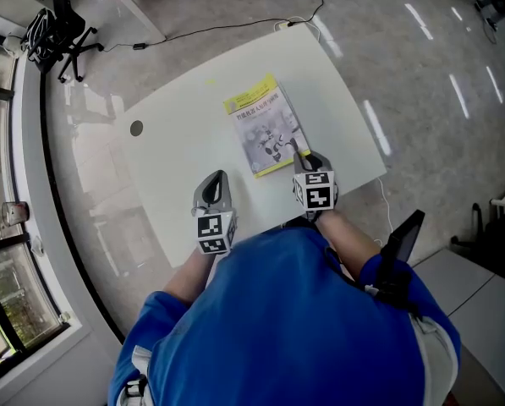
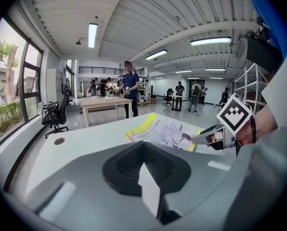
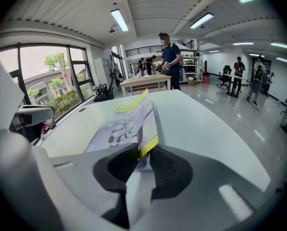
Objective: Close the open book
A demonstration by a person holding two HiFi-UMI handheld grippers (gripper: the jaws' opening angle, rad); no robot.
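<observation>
A thin book [image 1: 265, 125] with a grey and yellow cover lies flat and closed on the white table [image 1: 184, 150]. My right gripper [image 1: 301, 157] is at the book's near right corner. In the right gripper view that yellow corner [image 3: 148, 147] sits in the narrow gap of the gripper [image 3: 143, 153], whose jaws stand slightly apart and do not press it. My left gripper [image 1: 214, 180] rests over bare table to the left of the book, its jaws together with nothing in them. The left gripper view shows the book [image 2: 157, 129] ahead and the right gripper [image 2: 189, 139] at its corner.
A round cable hole [image 1: 136, 128] is in the table's far left part. A black office chair [image 1: 62, 24] stands by the window wall, and a cable [image 1: 227, 25] runs across the floor beyond the table. Several people and a wooden table [image 2: 105, 101] are far behind.
</observation>
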